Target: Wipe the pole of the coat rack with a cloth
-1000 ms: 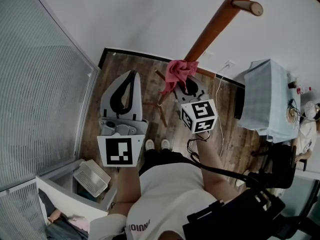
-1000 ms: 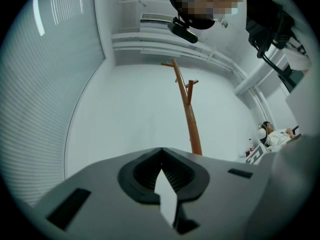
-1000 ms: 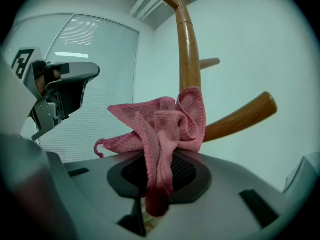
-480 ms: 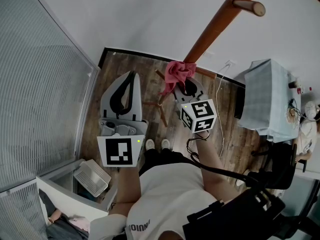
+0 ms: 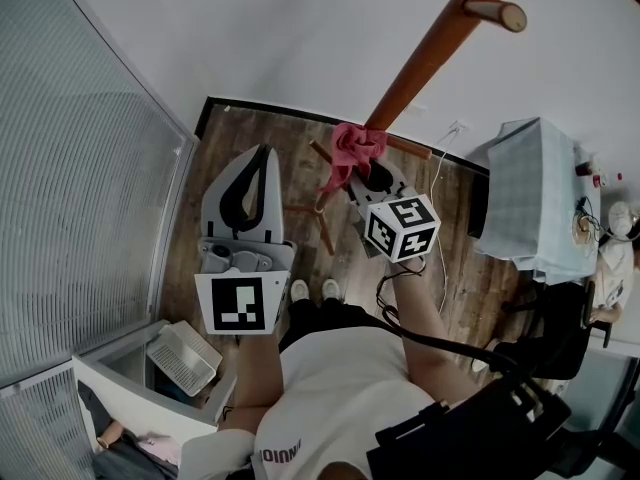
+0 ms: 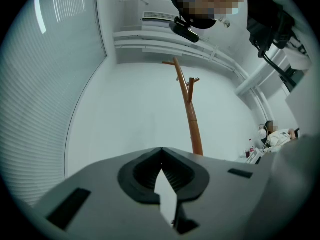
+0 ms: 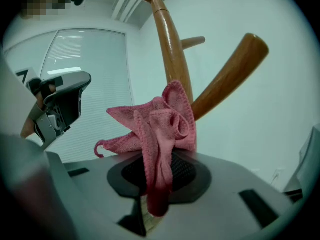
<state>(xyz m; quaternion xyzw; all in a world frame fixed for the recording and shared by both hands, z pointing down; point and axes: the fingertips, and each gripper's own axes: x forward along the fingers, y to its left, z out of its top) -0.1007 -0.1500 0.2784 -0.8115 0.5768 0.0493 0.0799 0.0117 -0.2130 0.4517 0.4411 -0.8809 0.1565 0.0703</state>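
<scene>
Right tongs (image 5: 366, 171) turned slightly at the wrist since a second ago, clamped on pink cloth (image 5: 354, 146), cloth against coat rack pole (image 5: 430, 53) at upper centre of frame, left tongs (image 5: 261, 153) closed and empty, left of the pole

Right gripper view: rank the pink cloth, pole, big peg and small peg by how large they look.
1. Pink cloth, helped by nearness to the camera.
2. Pole and big peg, too alike to rank.
3. Small peg.
</scene>
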